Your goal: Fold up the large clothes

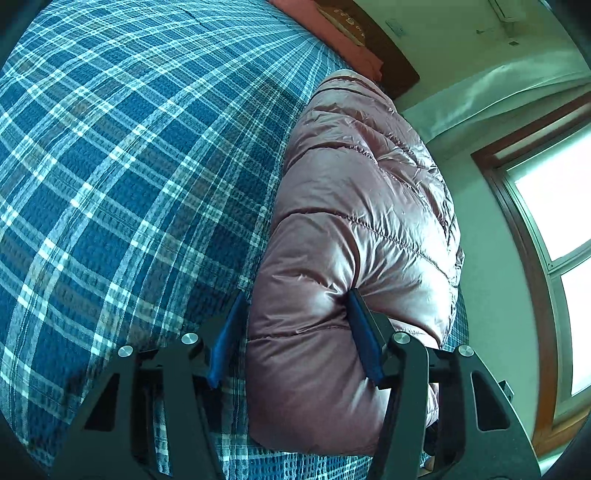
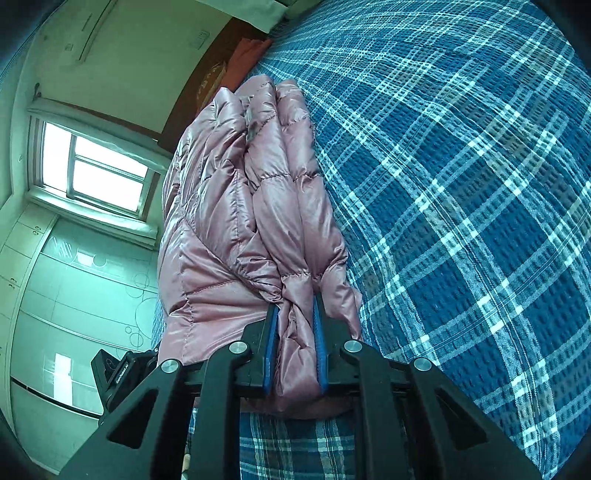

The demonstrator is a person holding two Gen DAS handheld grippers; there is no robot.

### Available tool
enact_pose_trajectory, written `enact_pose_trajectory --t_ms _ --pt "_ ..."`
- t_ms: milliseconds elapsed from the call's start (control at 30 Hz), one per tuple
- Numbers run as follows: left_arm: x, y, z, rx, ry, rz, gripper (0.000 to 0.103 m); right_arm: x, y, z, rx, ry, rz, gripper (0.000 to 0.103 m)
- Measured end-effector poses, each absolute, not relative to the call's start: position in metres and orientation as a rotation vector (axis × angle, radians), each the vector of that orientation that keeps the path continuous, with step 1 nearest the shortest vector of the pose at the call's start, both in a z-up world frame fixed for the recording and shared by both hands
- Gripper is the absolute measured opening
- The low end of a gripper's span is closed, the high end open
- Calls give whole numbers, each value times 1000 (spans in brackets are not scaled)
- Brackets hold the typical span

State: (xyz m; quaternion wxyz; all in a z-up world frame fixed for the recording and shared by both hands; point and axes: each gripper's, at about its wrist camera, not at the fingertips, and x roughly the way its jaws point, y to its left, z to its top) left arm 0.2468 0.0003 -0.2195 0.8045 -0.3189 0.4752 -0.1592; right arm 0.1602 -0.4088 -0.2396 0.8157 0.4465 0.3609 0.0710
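Observation:
A shiny pink quilted puffer jacket (image 1: pixel 354 206) lies folded in a thick bundle on a bed with a blue plaid cover (image 1: pixel 129 166). My left gripper (image 1: pixel 297 295) straddles one end of the bundle, its blue pads pressed into the padding on both sides. In the right wrist view the same jacket (image 2: pixel 240 206) lies on the plaid cover (image 2: pixel 461 184). My right gripper (image 2: pixel 295 301) is shut on a bunched fold of the jacket's edge, pads close together.
A dark wooden headboard (image 1: pixel 384 48) and a red pillow (image 1: pixel 332 33) are at the bed's far end. A window (image 2: pixel 99 166) and pale cabinets (image 2: pixel 74 295) line the wall. The left gripper's body (image 2: pixel 122 373) shows beside the jacket.

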Motion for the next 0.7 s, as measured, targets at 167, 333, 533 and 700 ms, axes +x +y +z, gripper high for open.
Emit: enact_pose_trajectory --t_ms 167,333,533,700 --pt "245 11 -209 -697 1005 -367 65 135 -408 -231 956 738 170 24" --pt "247 33 -199 -802 972 -340 77 113 -416 -201 931 681 97 72" --pt "276 32 -196 -879 1006 -372 85 129 -422 -166 885 638 57 75" --pt "299 16 -211 -936 1091 -387 85 168 -416 -174 867 701 53 75"
